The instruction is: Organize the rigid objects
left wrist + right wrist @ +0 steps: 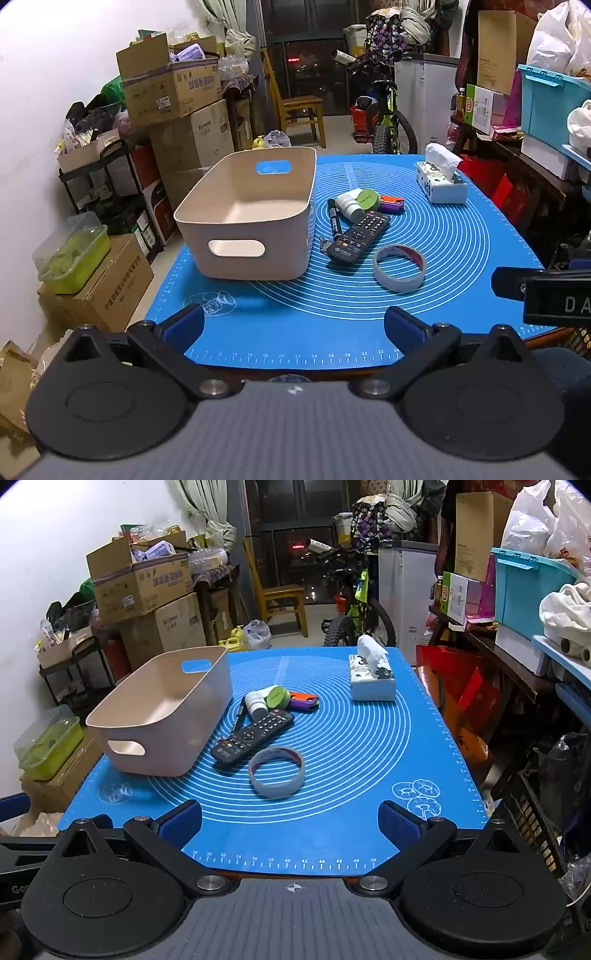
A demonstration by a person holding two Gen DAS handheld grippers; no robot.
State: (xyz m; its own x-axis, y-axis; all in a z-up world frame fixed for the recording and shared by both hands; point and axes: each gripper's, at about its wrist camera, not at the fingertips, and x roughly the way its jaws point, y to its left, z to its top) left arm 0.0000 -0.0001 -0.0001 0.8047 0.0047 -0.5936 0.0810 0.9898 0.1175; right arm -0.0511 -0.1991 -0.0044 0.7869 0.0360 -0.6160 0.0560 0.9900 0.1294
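Left wrist view: the left gripper (293, 326) hangs over the near edge of the blue mat (443, 295), its jaws spread wide and holding nothing. Ahead of the jaws and slightly left stands the beige bin (255, 229). Ahead and to the right lie the tape roll (399, 267), the black remote (360, 236), a black marker (334, 219), a white bottle with a green cap (356, 203) and a purple-orange item (391, 203), clustered together.

Right wrist view: the right gripper (290, 819) also has its jaws spread, empty; the tape roll (277, 771) lies just ahead, and a tissue box (371, 679) sits farther off to the right on the table.
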